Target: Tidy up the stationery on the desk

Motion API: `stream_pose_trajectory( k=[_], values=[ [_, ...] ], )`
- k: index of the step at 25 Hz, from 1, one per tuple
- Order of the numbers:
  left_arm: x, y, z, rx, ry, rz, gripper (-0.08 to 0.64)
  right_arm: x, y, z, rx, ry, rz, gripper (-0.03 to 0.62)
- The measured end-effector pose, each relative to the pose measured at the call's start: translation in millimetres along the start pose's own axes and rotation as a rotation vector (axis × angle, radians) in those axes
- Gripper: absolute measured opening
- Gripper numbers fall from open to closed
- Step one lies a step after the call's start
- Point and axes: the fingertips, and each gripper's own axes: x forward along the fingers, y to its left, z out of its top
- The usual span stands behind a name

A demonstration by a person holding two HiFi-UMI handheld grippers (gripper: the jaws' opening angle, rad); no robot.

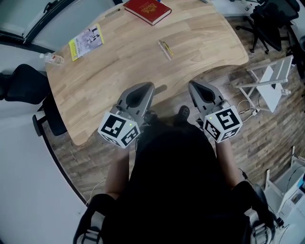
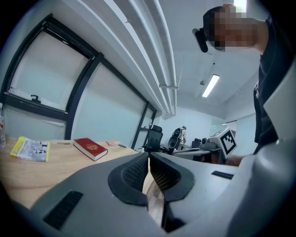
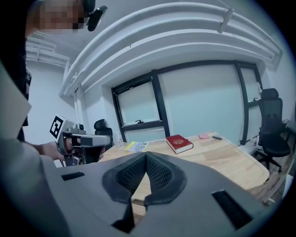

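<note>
1. Head view: you hold both grippers over the near edge of the wooden desk [image 1: 143, 71], side by side and well apart. The left gripper [image 1: 145, 87] sits at about 7 o'clock of the desk and the right gripper [image 1: 194, 85] at about 5 o'clock. Both noses point toward 12 o'clock.
2. Same view, the stationery: two pens [image 1: 165, 49] lie together near the desk's middle, at 1 o'clock from your left gripper. The red book [image 1: 147, 10] lies at 12 o'clock by the far edge. The yellow booklet [image 1: 86, 41] lies at 10 o'clock, with a small clear bottle [image 1: 51, 59] just beside it at the desk's rim.
3. Left gripper view: your jaws are closed tip to tip with nothing between them. The book shows at 10 o'clock of the jaws and the booklet at 9 o'clock, both flat on the desk.
4. Right gripper view: these jaws are also pressed together and hold nothing. The book lies at 1 o'clock, a pink note [image 3: 204, 136] beyond it at 2 o'clock, and your left gripper at 9 o'clock.
</note>
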Motion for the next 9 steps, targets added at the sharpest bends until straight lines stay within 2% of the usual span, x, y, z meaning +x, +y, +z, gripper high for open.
stream_pose_trajectory(
  k=[9],
  values=[
    [-12,6,-7,-0.009,-0.005,0.016,0.04,5,20,-11,-0.018,0.02,0.025,0.021]
  ],
)
